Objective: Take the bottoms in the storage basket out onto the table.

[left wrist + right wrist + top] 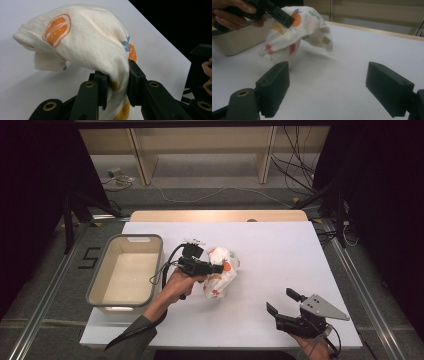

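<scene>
right claw (283,303) sits spread and empty at the near table (280,250) edge. left claw (117,83) pinches a bunched fold of the fruit-print cloth (220,272), lifted beside the bin (98,279). soft, light, floppy, so grab a thick fold.

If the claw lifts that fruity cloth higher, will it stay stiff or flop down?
Probably flop: the cloth already droops in folds on both sides of the left claw. It looks light, since a small pinch holds it up. It likely won't slip, as it is bunched tight between the jaws.
</scene>
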